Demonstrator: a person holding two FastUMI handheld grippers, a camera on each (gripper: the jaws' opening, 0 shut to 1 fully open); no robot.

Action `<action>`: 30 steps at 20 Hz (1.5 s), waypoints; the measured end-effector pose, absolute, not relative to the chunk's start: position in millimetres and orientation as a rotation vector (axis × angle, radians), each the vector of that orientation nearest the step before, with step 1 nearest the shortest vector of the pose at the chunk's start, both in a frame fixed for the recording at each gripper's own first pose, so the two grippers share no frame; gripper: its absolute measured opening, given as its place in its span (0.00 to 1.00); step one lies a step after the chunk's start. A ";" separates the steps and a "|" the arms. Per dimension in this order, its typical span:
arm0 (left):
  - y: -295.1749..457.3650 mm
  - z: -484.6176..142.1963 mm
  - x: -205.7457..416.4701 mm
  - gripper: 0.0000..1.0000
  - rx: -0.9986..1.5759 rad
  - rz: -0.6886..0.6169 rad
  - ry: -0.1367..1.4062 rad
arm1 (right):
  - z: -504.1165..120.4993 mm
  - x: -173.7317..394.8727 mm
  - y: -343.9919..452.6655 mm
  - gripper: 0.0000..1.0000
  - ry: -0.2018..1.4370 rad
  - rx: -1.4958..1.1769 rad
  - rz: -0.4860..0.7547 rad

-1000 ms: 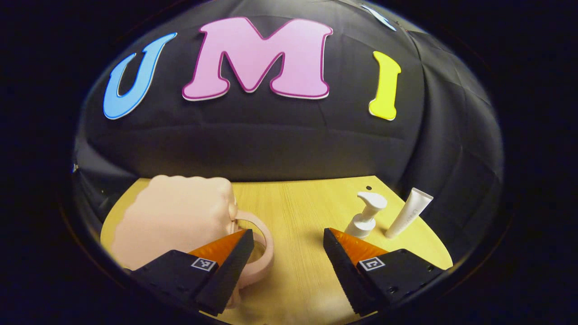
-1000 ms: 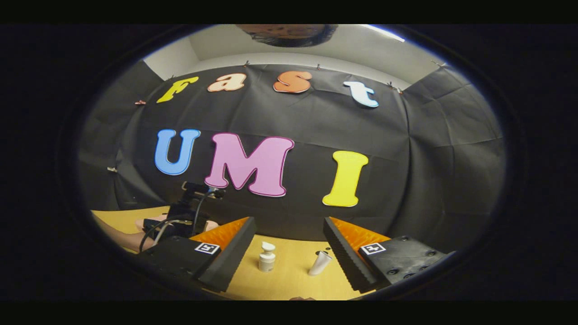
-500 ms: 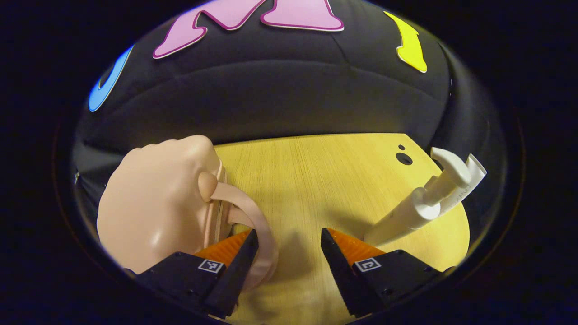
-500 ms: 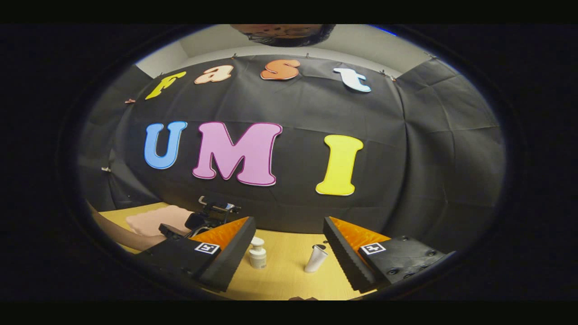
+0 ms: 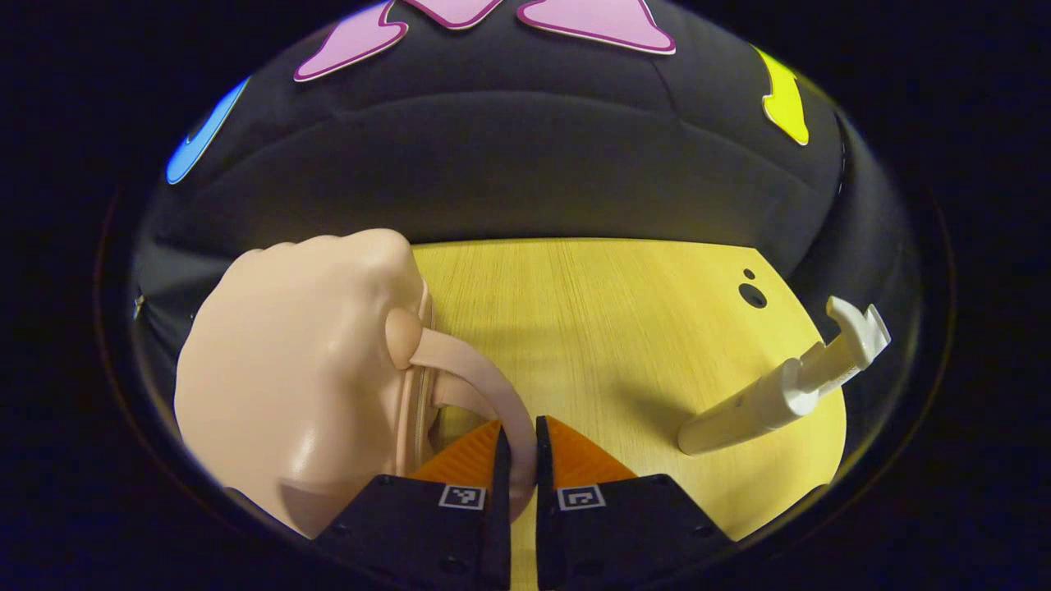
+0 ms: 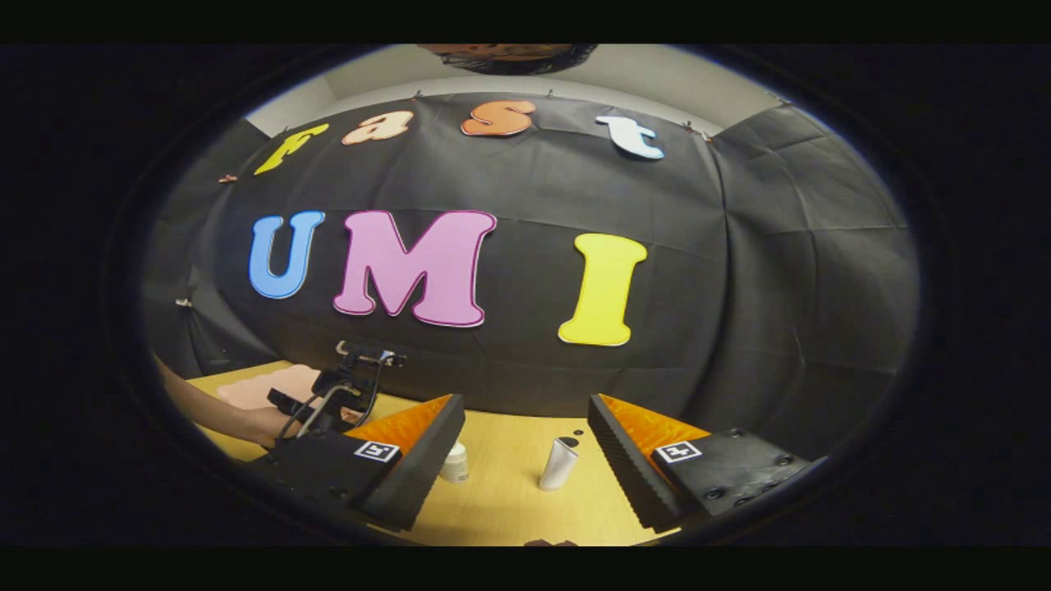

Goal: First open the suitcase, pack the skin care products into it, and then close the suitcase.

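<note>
Left gripper view: the left gripper (image 5: pixel 517 451) sat at bottom centre w/ its fingers pinched on the handle (image 5: pixel 493 394) of the pale pink suitcase (image 5: pixel 304 369). The handle's loop passed between the tips, both pressing on it. Half a sec earlier those fingers stood wide apart w/ the handle only beside the left one; they had since closed on it. The suitcase filled the lower left of the frame, shut, lying on the yellow wood table (image 5: pixel 591 328). At right, a white pump bottle (image 5: pixel 780 394) leaned across the frame edge w/ the white tube (image 5: pixel 862 328) just behind it; both had slid a bit further right and lower vs. the earlier frame. Two dark holes in the table showed at upper right.

Right gripper view: the right gripper (image 6: pixel 525 435) hung above the table (image 6: pixel 501 492), fingers wide apart, nothing between them. That gap matched the earlier frames. Btwn the fingers, farther off, stood the bottle (image 6: pixel 454 464), partly hidden by the left finger, and the tube (image 6: pixel 558 464), near each other. At lower left, the other gripper (image 6: pixel 337 390) and a person's arm (image 6: pixel 222 410) reached to the suitcase (image 6: pixel 267 384). The bottle and tube had drifted left in the frame since a sec ago.
</note>
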State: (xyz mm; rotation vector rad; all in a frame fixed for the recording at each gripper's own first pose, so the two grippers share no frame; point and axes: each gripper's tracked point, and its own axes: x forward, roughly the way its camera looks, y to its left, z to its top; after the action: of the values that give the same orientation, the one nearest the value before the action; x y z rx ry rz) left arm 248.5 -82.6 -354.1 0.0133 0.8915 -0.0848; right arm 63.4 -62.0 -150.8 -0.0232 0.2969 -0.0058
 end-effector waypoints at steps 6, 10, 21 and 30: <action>-73.1 -291.4 245.0 0.12 -0.165 -0.126 0.854 | -129.1 57.9 -40.0 0.96 0.263 -0.042 0.012; -43.8 -220.9 245.1 0.12 -0.169 -0.145 0.778 | -115.2 51.4 -17.9 0.96 0.251 -0.038 0.033; 161.8 -104.4 247.0 0.12 0.002 -0.079 0.742 | -80.0 52.9 32.4 0.97 0.209 -0.006 0.013; 387.6 -145.7 265.0 0.11 0.232 0.132 0.631 | -82.1 21.0 57.0 0.95 0.302 -0.039 -0.095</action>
State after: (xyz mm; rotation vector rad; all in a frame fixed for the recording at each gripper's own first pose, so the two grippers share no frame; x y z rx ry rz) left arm 265.0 387.6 -145.7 0.2318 0.6308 0.1323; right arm 21.0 57.0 -82.1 -0.0394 0.3021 -0.0948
